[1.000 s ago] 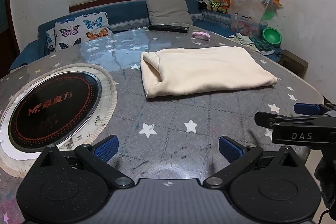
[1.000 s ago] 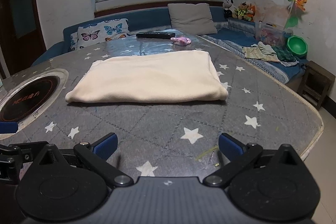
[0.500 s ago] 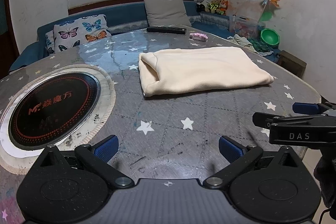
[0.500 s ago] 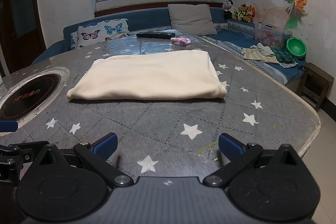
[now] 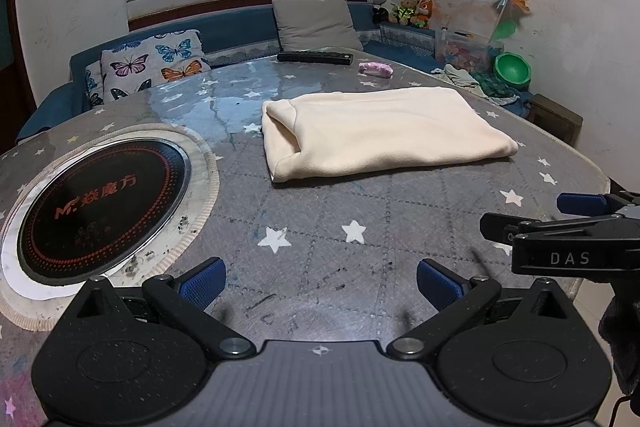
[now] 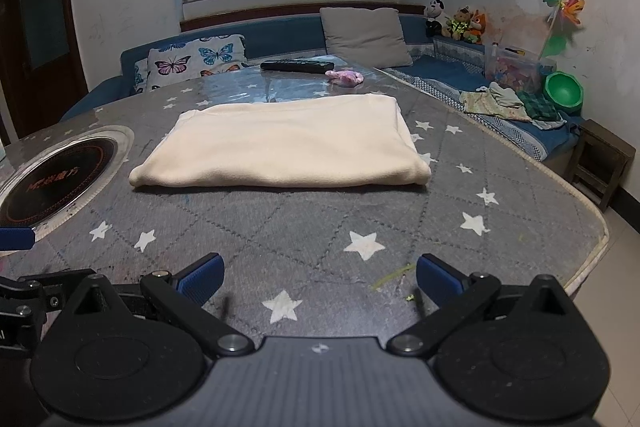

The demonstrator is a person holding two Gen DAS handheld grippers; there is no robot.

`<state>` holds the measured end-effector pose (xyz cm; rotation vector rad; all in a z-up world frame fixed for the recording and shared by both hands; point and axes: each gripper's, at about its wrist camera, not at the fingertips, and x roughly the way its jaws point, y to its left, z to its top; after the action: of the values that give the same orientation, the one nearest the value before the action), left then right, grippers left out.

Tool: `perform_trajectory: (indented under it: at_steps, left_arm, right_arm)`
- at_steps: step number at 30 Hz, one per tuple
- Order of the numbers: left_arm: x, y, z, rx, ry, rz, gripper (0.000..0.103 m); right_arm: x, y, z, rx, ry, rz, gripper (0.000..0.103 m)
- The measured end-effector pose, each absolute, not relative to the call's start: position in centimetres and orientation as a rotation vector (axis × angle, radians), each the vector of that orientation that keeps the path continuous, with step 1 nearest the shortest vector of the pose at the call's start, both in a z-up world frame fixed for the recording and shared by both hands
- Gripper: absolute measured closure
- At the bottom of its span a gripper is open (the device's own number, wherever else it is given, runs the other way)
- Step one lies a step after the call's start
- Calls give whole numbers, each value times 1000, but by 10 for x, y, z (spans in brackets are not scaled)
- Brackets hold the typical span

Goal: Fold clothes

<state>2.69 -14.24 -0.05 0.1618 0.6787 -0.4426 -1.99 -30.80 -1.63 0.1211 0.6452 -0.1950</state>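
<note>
A cream garment point(image 5: 380, 131) lies folded into a flat rectangle on the grey star-patterned table point(image 5: 320, 227); the right wrist view shows the same garment point(image 6: 280, 147) ahead, past the table's middle. My left gripper point(image 5: 320, 283) is open over the near table edge, well short of the cloth, with nothing between its blue pads. My right gripper point(image 6: 318, 279) is open too, also back from the cloth and empty. The right gripper's side point(image 5: 560, 247) shows at the right of the left wrist view.
A round black induction hob point(image 5: 100, 203) is set into the table at left. A black remote point(image 5: 316, 57) and a small pink item point(image 5: 376, 69) lie at the far edge. A blue sofa with cushions point(image 6: 360, 35), clothes point(image 6: 508, 103) and a green bowl point(image 6: 564, 91) lie behind.
Both grippers have drawn back from the folded garment toward the near table edge and risen a little; the cloth looks smaller and farther. Both stay open.
</note>
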Motion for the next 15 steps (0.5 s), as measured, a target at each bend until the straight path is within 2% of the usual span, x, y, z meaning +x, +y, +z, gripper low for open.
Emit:
perform_trajectory:
  at_steps: [15]
  left_arm:
    - [36, -147, -3, 172, 685, -443, 0]
  right_arm:
    - [-12, -311, -19, 122, 655, -200, 0]
